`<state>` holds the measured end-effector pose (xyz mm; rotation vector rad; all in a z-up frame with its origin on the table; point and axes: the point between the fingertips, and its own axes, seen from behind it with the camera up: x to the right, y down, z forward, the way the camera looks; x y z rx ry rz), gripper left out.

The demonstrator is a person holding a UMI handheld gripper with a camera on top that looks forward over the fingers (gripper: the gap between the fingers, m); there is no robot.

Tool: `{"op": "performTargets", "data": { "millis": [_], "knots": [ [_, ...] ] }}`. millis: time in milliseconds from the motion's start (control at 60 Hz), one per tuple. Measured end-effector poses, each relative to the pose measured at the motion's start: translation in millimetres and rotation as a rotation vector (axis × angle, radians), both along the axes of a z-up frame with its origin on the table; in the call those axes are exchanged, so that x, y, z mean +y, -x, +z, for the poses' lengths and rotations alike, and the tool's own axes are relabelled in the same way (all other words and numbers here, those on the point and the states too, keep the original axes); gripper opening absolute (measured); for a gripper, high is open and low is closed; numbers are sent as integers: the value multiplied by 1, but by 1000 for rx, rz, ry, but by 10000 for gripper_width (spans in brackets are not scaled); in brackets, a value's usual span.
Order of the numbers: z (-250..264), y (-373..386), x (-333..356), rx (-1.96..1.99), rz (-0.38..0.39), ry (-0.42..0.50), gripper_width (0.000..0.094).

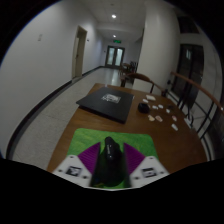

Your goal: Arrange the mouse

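A black computer mouse (108, 163) sits between my gripper's two fingers, its nose pointing away from me. The purple pads (90, 157) press against both of its sides. My gripper (110, 165) is shut on the mouse and holds it above a green mat (95, 137) on the near part of a brown wooden table (170, 140).
A black mat (108, 101) lies on the table beyond the green mat. Several small white pieces (160, 117) and a small dark object (144, 107) lie to its right. A corridor with doors runs on behind the table, with chairs (185, 85) at the right.
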<state>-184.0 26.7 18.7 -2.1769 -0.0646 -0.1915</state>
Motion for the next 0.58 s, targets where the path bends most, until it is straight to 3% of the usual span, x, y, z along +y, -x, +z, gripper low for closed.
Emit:
{"op": "performTargets", "data": {
  "millis": [83,117,383,583],
  "knots": [
    [5,14,-11,95,-22,4,872],
    [13,16,-16,92,-18,-16,836],
    [81,40,-116,50,-50,-103,852],
    [85,69,-170,52,-29,-101,849]
  ]
}}
